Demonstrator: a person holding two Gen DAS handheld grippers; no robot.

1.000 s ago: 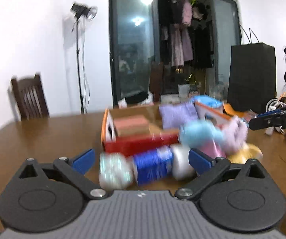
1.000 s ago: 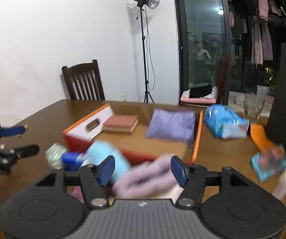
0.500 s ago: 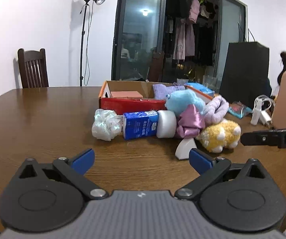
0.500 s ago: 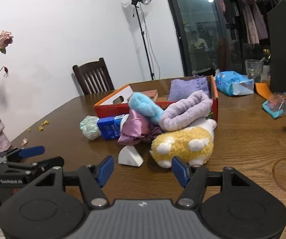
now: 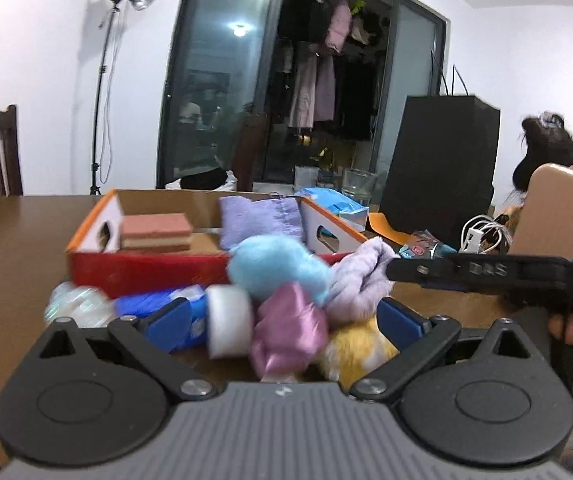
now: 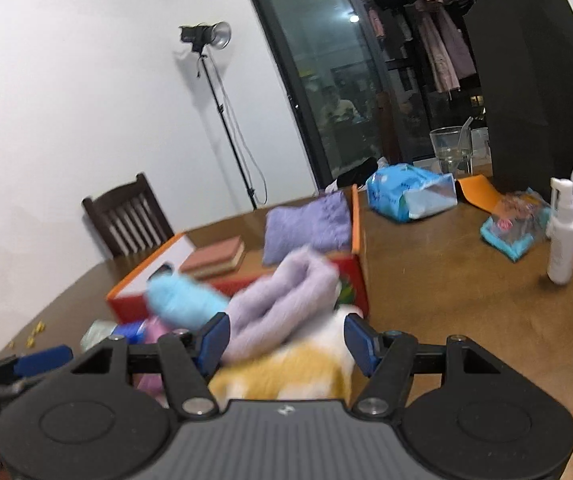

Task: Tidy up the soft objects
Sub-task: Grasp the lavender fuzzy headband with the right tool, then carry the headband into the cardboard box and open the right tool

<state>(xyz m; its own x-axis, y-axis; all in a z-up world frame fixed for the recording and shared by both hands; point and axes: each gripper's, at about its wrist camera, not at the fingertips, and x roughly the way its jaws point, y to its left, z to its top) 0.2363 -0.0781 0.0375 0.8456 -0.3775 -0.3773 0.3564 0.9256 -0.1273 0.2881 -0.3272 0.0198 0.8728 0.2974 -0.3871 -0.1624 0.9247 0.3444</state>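
A heap of soft things lies on the brown wooden table (image 6: 446, 280), just in front of the red cardboard box with orange rim (image 5: 146, 268): a fluffy light-blue plush (image 5: 278, 268), a shiny pink satin scrunchie (image 5: 290, 328), a fuzzy lilac headband (image 6: 286, 300) and a yellow-and-white plush toy (image 6: 286, 376). The left gripper (image 5: 282, 320) has its blue-padded fingers spread wide around the scrunchie, pressing on nothing. The right gripper (image 6: 286, 340) stands apart too, flanking the headband and yellow toy; contact is unclear through the blur
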